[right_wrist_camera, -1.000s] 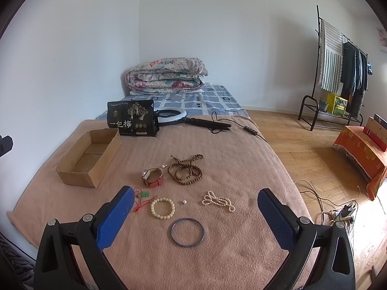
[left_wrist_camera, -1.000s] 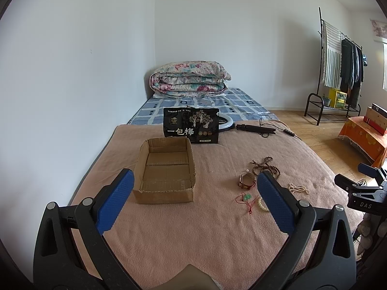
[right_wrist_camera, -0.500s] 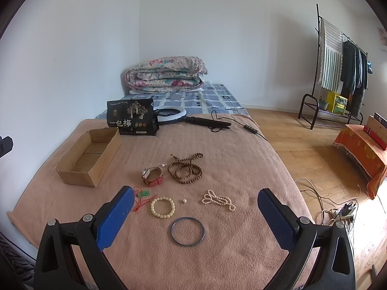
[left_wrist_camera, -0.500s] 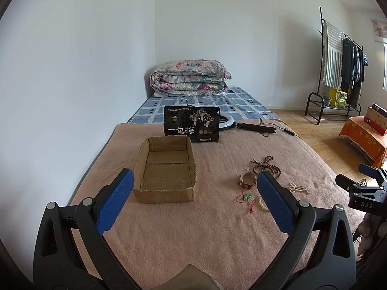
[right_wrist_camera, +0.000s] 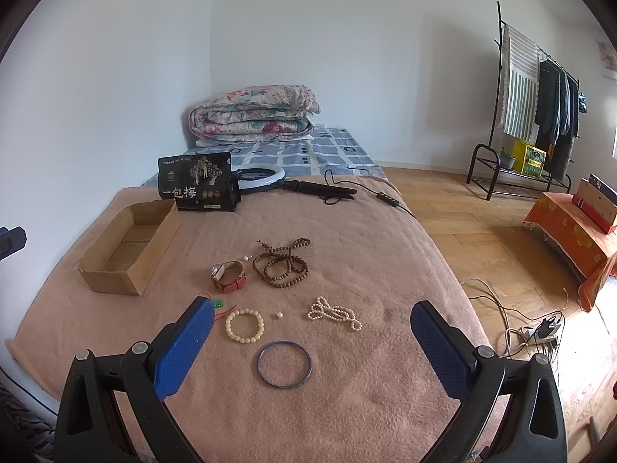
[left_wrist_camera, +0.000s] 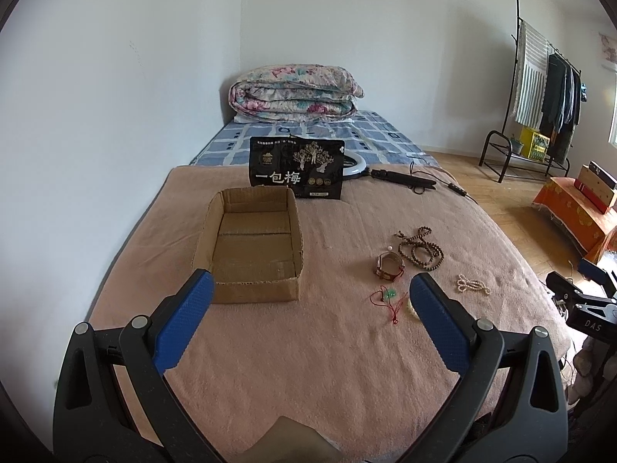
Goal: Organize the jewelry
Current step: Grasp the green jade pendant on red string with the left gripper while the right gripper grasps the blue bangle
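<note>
An empty cardboard box (left_wrist_camera: 252,245) (right_wrist_camera: 129,247) sits on the pink blanket, left of the jewelry. Loose pieces lie spread out: a brown bead necklace (right_wrist_camera: 281,264) (left_wrist_camera: 420,249), a red-strapped watch (right_wrist_camera: 228,277) (left_wrist_camera: 388,266), a cream bead bracelet (right_wrist_camera: 244,325), a small pearl strand (right_wrist_camera: 334,313) (left_wrist_camera: 472,284), a blue bangle (right_wrist_camera: 284,364), a red cord with a green charm (left_wrist_camera: 388,298), and a single pearl (right_wrist_camera: 280,315). My left gripper (left_wrist_camera: 308,310) hovers open before the box. My right gripper (right_wrist_camera: 308,337) hangs open above the bangle. Both hold nothing.
A black snack bag (left_wrist_camera: 297,173) stands behind the box, with a ring light (right_wrist_camera: 262,177) and its cable beyond. A folded quilt (left_wrist_camera: 293,92) lies at the bed's head. The bed edge drops to a wooden floor (right_wrist_camera: 501,239) on the right, with a clothes rack (right_wrist_camera: 540,115).
Both grippers have drifted very slightly; the scene looks almost the same. Nothing was picked up or moved.
</note>
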Available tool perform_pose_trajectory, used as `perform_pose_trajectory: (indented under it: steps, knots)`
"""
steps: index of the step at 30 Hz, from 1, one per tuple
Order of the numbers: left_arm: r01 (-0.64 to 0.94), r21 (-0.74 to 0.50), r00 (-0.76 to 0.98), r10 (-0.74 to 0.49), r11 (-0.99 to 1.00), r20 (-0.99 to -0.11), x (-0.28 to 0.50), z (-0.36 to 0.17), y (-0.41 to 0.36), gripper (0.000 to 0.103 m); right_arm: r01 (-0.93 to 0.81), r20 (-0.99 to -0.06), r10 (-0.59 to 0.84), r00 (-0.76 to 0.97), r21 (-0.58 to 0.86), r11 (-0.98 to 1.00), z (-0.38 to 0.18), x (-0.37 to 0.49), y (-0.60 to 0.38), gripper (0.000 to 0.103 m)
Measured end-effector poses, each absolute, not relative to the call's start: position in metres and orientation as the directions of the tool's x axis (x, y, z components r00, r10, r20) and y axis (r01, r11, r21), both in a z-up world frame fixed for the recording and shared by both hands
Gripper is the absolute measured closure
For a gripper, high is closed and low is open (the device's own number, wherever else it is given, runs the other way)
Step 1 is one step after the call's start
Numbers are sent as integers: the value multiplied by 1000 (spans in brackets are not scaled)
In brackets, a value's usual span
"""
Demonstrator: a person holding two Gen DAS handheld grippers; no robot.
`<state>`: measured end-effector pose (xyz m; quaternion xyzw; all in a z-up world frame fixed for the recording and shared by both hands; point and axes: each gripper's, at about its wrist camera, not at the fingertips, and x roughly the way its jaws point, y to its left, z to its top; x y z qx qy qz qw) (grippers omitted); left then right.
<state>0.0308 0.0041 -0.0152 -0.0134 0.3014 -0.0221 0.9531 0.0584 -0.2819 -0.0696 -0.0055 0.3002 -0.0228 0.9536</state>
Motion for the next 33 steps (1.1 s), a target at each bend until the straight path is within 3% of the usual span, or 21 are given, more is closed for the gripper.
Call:
perform_pose_trajectory:
  steps: [13,24,33]
  knots:
    - [110,-13,747,-91,994,-659,73,-45,-13,1,45,-588,-110,801,-124,991,-84,69,-299,0]
    - [223,-58,607,-185,973,-772,117,-90,-48,48,-41,-696,-76,714,-150,988,-112,110,-303,1]
    - [324,-144,479,-293,935,-828,155,-134,-78,61,-116,-775,0,632,-94,989,-151,128,-293,4]
